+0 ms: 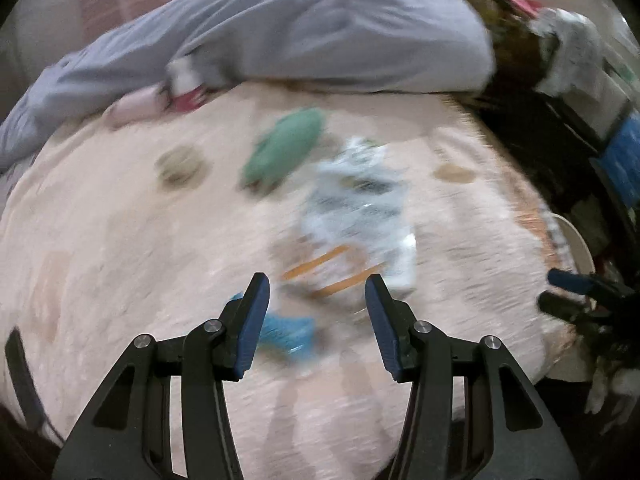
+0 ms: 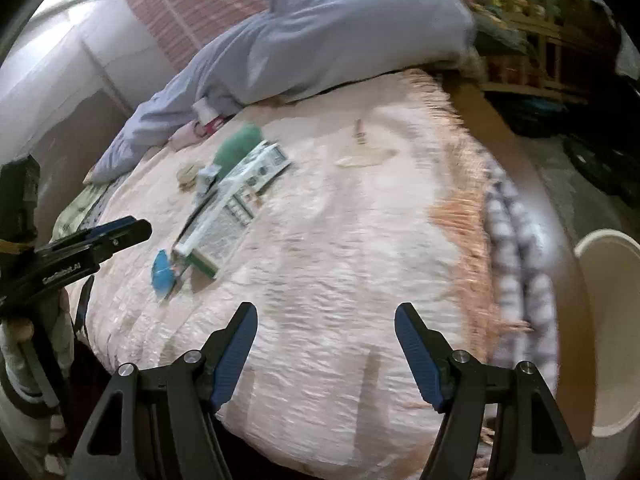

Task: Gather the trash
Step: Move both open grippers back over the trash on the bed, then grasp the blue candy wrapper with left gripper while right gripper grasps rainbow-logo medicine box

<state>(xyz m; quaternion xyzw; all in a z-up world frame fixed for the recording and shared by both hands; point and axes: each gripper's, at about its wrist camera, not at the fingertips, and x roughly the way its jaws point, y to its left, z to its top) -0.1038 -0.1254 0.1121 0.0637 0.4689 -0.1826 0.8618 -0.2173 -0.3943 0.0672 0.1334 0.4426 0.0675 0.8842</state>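
Observation:
Trash lies on a pink bedspread (image 1: 120, 240): a crumpled clear printed wrapper (image 1: 360, 204), a green wad (image 1: 284, 148) behind it, and a small blue piece (image 1: 286, 334). My left gripper (image 1: 318, 300) is open and empty, just above the blue piece and the wrapper's near end. In the right wrist view the wrapper (image 2: 236, 196), the green wad (image 2: 236, 146) and the blue piece (image 2: 163, 269) lie to the left. My right gripper (image 2: 326, 328) is open and empty over bare bedspread (image 2: 360, 240). The left gripper (image 2: 116, 232) shows at the left edge. Both views are motion-blurred.
A cream bin (image 2: 612, 320) stands off the bed's right edge, also showing in the left wrist view (image 1: 576, 244). A grey-blue duvet (image 1: 320, 32) is piled at the far side of the bed. Wooden shelves (image 2: 532, 40) stand at the back right.

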